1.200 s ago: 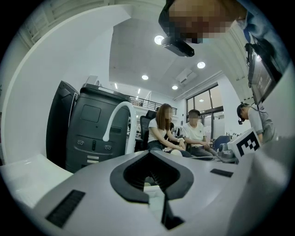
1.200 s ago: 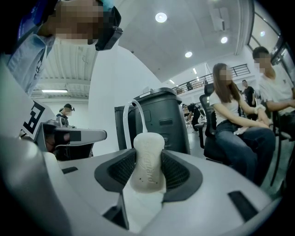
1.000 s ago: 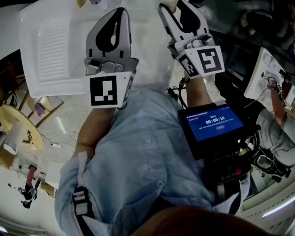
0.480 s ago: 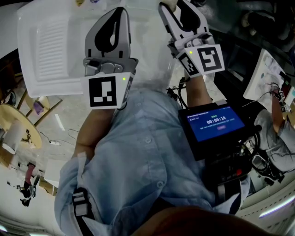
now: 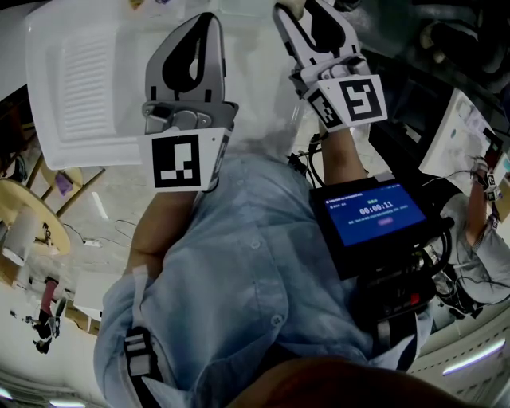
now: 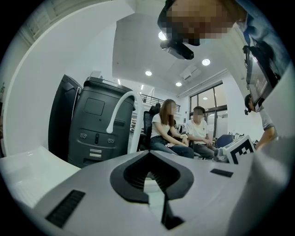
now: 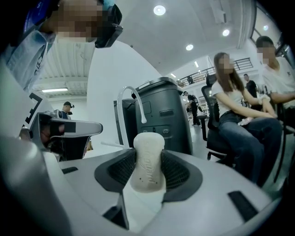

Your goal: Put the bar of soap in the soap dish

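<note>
Cream oval bar of soap [image 7: 147,161] is pinched upright between the jaws of the right hand-held gripper [image 5: 312,20], top center of head view; its rounded end sticks out past the jaw tips. Nothing touches the soap's free end, open room ahead of it. Left hand-held gripper [image 5: 194,36], upper left-center, jaws pressed together, nothing between them. Clear gap between the two grippers. White ridged plastic tray [image 5: 80,80] fills upper left; the left gripper overlaps its right part, its lower edge running by the marker cube. Black device with blue screen [image 5: 370,215] at right center, against the light-blue shirt [image 5: 239,279].
</note>
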### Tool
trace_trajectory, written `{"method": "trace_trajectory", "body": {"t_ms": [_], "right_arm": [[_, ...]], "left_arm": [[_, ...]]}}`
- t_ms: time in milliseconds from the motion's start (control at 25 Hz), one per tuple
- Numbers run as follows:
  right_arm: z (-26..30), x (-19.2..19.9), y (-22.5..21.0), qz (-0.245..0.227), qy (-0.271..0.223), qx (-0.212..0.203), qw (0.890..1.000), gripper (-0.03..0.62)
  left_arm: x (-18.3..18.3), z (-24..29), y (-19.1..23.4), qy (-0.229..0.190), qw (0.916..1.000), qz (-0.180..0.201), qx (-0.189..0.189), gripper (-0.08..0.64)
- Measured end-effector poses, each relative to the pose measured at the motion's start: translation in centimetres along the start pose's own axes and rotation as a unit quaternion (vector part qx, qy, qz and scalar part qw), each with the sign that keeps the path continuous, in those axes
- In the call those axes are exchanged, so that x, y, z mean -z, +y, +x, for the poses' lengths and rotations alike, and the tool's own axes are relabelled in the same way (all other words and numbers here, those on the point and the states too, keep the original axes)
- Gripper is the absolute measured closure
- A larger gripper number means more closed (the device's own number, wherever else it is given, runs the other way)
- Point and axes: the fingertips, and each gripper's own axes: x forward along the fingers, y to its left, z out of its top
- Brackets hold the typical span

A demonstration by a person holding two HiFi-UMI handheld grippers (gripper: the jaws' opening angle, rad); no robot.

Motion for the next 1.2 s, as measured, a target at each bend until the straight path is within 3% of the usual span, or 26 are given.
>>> {"method": "trace_trajectory", "body": {"t_ms": [880,1200], "right_arm": [[1.0,2.3,-0.1,-0.011,0.024,-0.016,1.0,0.405],[1.2,3.3,-0.1,-0.029,0.041,-0.022,0.998,0.405]], "left_arm": [[-1.3,-0.2,0.0,-0.024,0.9997,0.004,0.0,0.552],[-0.8,-0.6,0.0,-0.007,0.9999,0.005,-0.007,0.552]]}}
